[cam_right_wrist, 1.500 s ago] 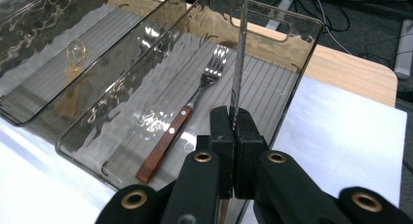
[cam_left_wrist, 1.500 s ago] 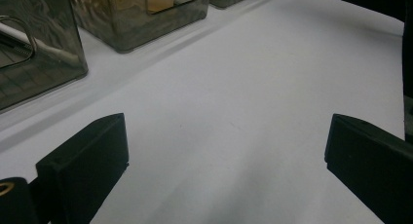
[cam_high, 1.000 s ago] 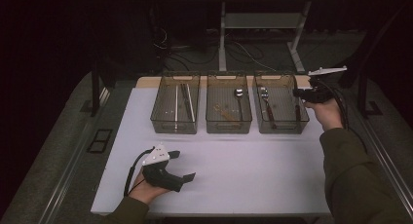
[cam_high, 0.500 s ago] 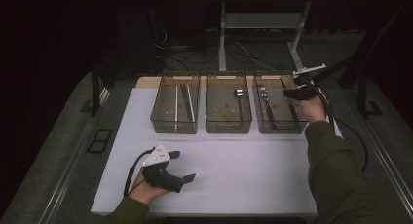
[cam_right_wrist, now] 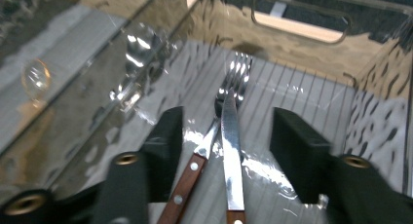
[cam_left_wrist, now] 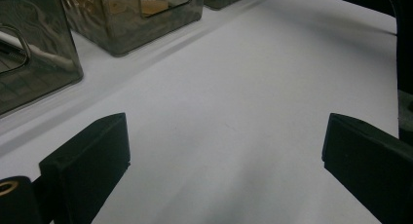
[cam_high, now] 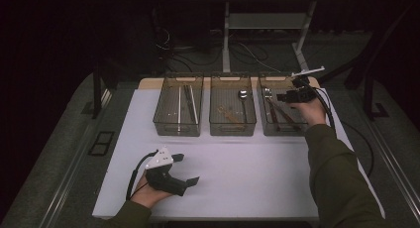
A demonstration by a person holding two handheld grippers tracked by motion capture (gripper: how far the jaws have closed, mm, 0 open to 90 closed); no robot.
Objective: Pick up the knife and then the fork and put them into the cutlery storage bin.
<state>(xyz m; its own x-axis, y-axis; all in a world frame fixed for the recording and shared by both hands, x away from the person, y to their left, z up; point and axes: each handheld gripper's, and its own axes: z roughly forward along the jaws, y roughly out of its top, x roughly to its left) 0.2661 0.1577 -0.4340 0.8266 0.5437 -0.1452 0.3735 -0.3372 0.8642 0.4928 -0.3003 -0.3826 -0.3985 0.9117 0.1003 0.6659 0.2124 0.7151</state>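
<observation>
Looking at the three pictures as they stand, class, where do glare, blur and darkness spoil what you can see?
High view: the surroundings are dark and the white table top is lit. Right gripper view: glare streaks the clear plastic bin wall and the steel fork with a wooden handle, and the nearest parts look soft. Left gripper view: even light, but the smoky clear bins reflect wavily.

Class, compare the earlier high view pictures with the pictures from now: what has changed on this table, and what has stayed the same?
The right gripper moved from beyond the table's right edge leftward and down over the right bin. Its jaws have just been opening; a fork and knife lie between them, ungripped. The left gripper, open, stayed resting on the table, and the bins kept their places.
</observation>
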